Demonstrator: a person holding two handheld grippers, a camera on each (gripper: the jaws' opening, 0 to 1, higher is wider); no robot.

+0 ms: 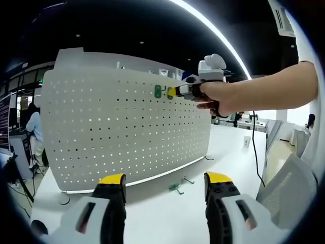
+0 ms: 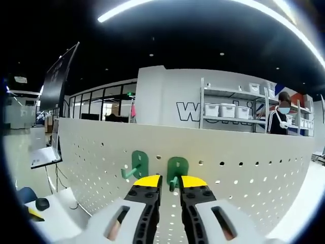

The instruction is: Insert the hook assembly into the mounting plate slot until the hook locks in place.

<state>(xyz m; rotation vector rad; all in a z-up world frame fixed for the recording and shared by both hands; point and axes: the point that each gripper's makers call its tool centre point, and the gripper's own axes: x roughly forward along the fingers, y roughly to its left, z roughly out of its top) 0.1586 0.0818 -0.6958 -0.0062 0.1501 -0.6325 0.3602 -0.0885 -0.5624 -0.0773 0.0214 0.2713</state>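
My right gripper (image 2: 169,183) is pinched on a green hook (image 2: 177,169) against the pegboard (image 2: 244,168) near its top edge, its prong pointing back at me. Another hook (image 2: 136,165) sits just beside. My left gripper (image 1: 165,185) hangs open, well back.

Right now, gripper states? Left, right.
Left gripper: open, holding nothing, above the table.
Right gripper: shut on green hook at the pegboard.
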